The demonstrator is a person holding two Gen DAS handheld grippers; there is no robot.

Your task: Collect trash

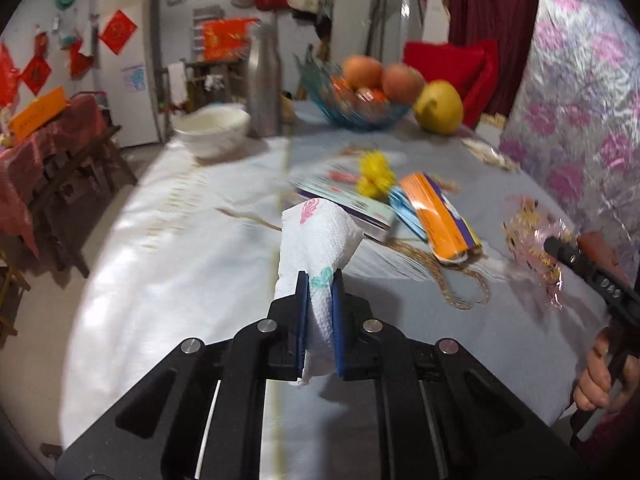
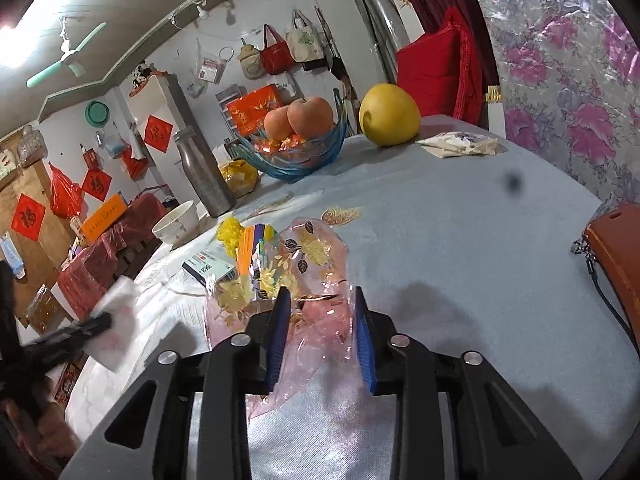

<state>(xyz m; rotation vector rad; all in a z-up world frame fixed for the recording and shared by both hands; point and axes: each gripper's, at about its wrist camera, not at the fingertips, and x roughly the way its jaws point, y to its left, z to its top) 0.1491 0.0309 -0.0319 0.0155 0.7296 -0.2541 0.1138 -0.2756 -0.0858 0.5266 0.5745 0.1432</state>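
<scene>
My left gripper (image 1: 320,280) is shut on a crumpled white paper towel (image 1: 320,236) and holds it above the table. It also shows at the left of the right wrist view (image 2: 116,320). My right gripper (image 2: 322,300) stands with its jaws apart around a clear pink plastic bag with gold leaves (image 2: 296,264); the bag lies between the fingers, and the grip is not plain. The bag also shows in the left wrist view (image 1: 532,248). On the table lie an orange packet (image 1: 436,216), a white box (image 1: 348,204) and a yellow crumpled scrap (image 1: 376,176).
A blue glass fruit bowl with apples (image 2: 296,156), a yellow pomelo (image 2: 388,114), a steel bottle (image 2: 206,176) and a white bowl (image 2: 176,224) stand at the table's far side. A folded cloth (image 2: 460,142) lies far right. A brown bag (image 2: 616,264) is at the right edge.
</scene>
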